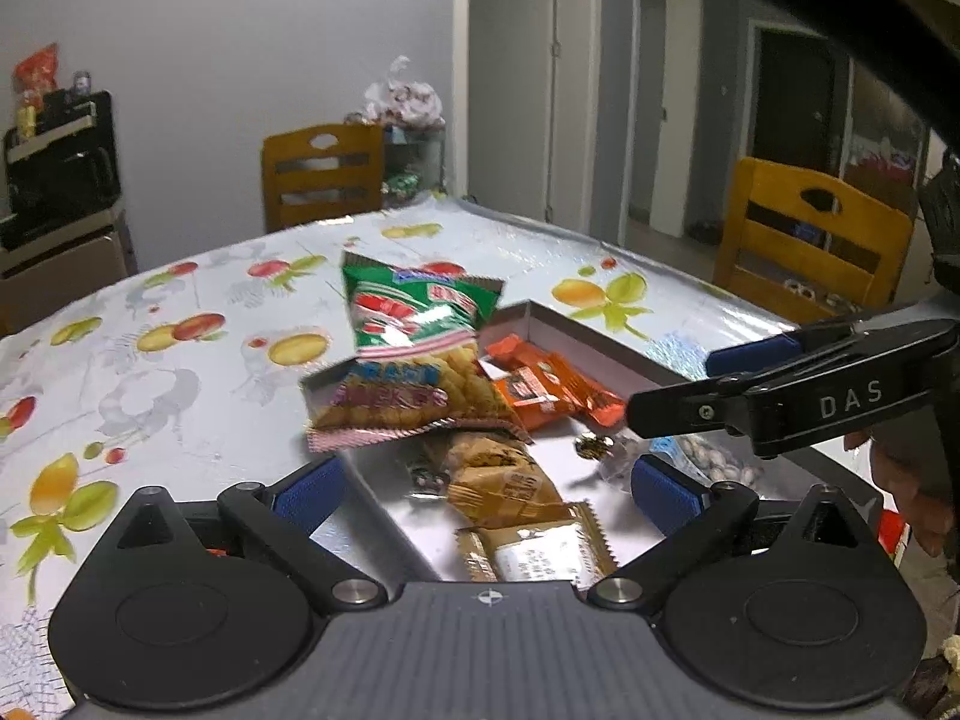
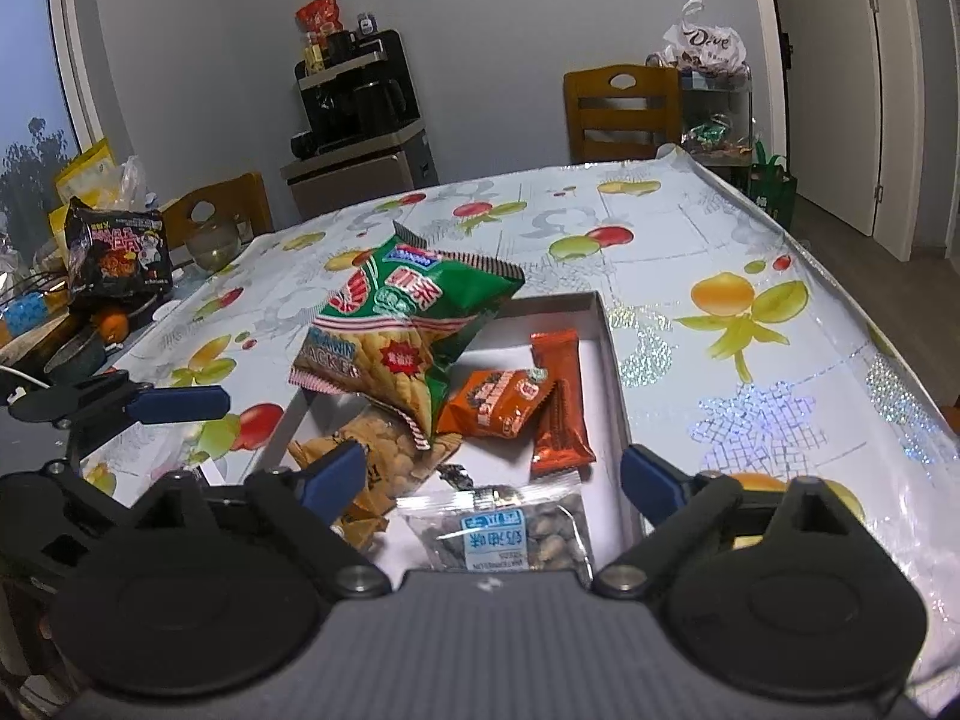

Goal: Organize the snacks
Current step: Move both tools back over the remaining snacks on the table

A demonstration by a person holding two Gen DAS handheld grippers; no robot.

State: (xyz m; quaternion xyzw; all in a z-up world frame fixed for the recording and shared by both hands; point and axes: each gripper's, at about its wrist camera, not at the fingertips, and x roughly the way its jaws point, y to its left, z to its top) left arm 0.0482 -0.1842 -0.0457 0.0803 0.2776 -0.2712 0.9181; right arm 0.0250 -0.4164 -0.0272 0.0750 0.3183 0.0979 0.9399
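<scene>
Left wrist view: the left gripper (image 1: 487, 483) stands with its jaws spread wide and nothing pressed between the blue pads (image 1: 312, 489); the prawn cracker bag (image 1: 414, 354) lies ahead of the fingertips, apart from both, slightly toward the left finger
Prawn cracker bag: green and yellow, tilted, resting on the far left edge of the white box (image 1: 576, 330) and on the snacks inside
Between the left fingers: a tan biscuit pack (image 1: 501, 474) and a gold wrapped bar (image 1: 540, 552) lie in the box, touching neither pad
Orange packs: orange wrappers (image 1: 540, 387) lie ahead and right of the left fingertips, just beside the bag
Right wrist view: the right gripper (image 2: 492, 474) also has its jaws wide apart, gripping nothing; the bag (image 2: 408, 324) sits ahead, past the left finger's tip, clear of the pads
Between the right fingers: a clear nut packet (image 2: 510, 531) lies nearest the camera; an orange snack pack (image 2: 501, 399) and a brown-orange bar (image 2: 558, 402) lie farther ahead
Beside the right gripper's left finger: a peanut pack (image 2: 384, 456) under the bag's lower corner
Surface: table (image 2: 750, 312) with a fruit-print cloth
</scene>
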